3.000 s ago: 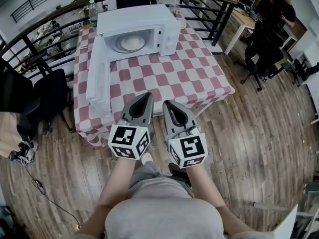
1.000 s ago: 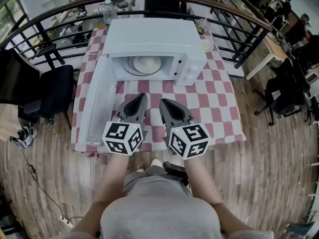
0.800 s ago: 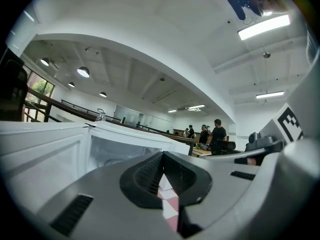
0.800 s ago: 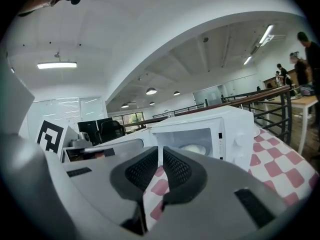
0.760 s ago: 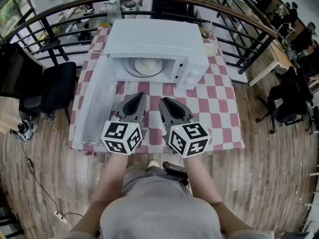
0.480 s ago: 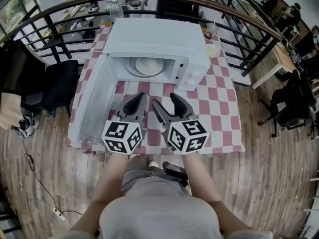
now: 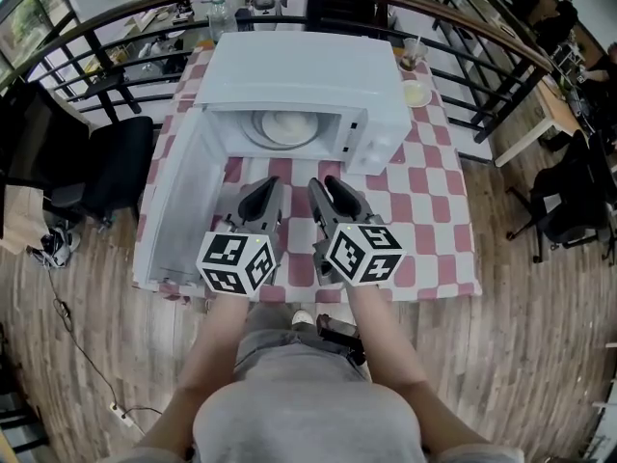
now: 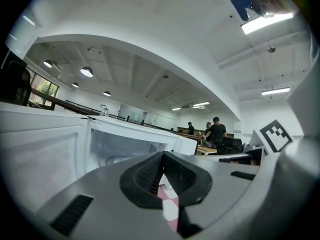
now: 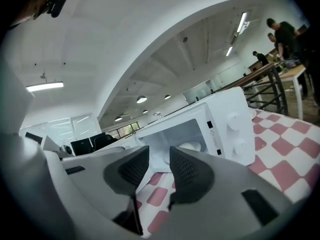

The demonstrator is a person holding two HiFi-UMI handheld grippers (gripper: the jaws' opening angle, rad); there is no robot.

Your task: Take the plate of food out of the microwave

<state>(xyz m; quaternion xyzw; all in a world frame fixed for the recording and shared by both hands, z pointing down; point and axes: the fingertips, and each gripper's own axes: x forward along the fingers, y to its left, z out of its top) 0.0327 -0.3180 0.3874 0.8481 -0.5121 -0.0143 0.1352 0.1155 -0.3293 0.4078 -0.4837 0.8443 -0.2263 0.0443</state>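
While the plate of food (image 7: 286, 125) lies flat inside the microwave (image 7: 299, 66), its round face up and no long axis to tell, the oven's mouth faces the person, with the door (image 7: 181, 201) swung out leftward. Before that opening, over the checked tablecloth (image 7: 424, 210), the left gripper (image 7: 264, 189) is clenched on nothing. Beside it, the right gripper (image 7: 323, 183) is released, its jaws partly apart, just closing, and empty.

One microwave (image 7: 299, 66), one plate of food (image 7: 286, 126), two claws (left claw (image 7: 267, 185), right claw (image 7: 324, 183)), one bottle (image 7: 220, 10), one table (image 7: 424, 193).
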